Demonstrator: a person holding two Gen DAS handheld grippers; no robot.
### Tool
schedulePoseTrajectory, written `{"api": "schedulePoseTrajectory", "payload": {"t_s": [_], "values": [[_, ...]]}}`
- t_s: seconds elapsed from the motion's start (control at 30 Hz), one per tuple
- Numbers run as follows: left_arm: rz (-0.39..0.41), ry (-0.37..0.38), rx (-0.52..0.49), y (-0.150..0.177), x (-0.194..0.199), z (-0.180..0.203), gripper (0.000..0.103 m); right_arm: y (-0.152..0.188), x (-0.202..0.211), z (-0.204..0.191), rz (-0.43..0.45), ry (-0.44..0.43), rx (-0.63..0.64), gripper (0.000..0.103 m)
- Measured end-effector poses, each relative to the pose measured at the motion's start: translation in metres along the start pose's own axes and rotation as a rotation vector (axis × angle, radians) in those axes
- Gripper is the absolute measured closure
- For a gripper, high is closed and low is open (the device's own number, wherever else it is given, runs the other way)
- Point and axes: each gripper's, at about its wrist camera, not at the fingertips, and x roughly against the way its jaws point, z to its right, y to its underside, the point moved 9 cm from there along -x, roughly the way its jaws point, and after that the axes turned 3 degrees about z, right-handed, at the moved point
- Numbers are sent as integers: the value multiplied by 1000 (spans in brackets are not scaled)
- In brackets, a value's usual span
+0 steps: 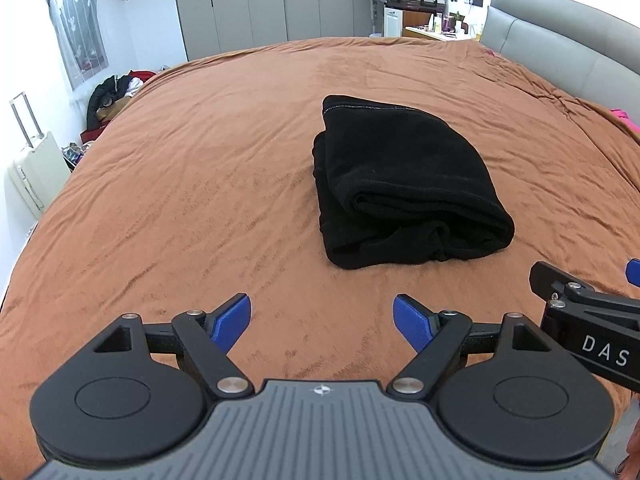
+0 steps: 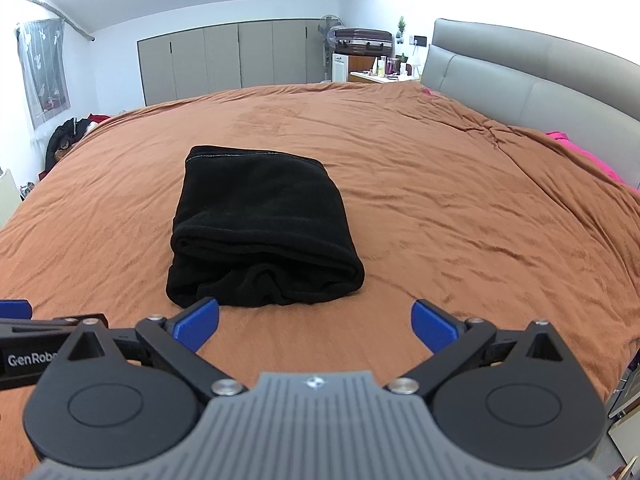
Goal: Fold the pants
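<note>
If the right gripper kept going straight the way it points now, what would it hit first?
Probably the brown bedspread just right of the folded black pants. The open right gripper points slightly down, and the pants lie left of centre, so depth is uncertain.

Both grippers spread wide and empty, side by side.

The left gripper (image 1: pixel 322 322) has its blue fingertips (image 1: pixel 234 320) far apart with nothing between them. The right gripper (image 2: pixel 316 326) is just as wide, its blue fingertips (image 2: pixel 198 324) gripping nothing. The two sit close together at about the same height: each one's black linkage shows at the edge of the other's view.
</note>
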Motion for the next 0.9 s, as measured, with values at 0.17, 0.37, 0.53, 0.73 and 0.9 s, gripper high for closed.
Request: {"api": "schedulePoseTrajectory", "payload": {"t_s": [0.17, 0.37, 0.53, 0.73, 0.9], "values": [[-2, -3, 8, 1, 1, 0, 8, -1, 3, 0, 4, -3, 7, 5], [-2, -8, 15, 2, 2, -2, 8, 0, 5, -2, 2, -9, 10, 5], [3, -6, 16, 1, 3, -2, 8, 1, 7, -3, 0, -14, 12, 5], [2, -13, 12, 2, 4, -3, 8, 1, 8, -3, 2, -11, 7, 5], [2, -14, 14, 2, 5, -2, 8, 1, 8, -3, 3, -10, 7, 5]]}}
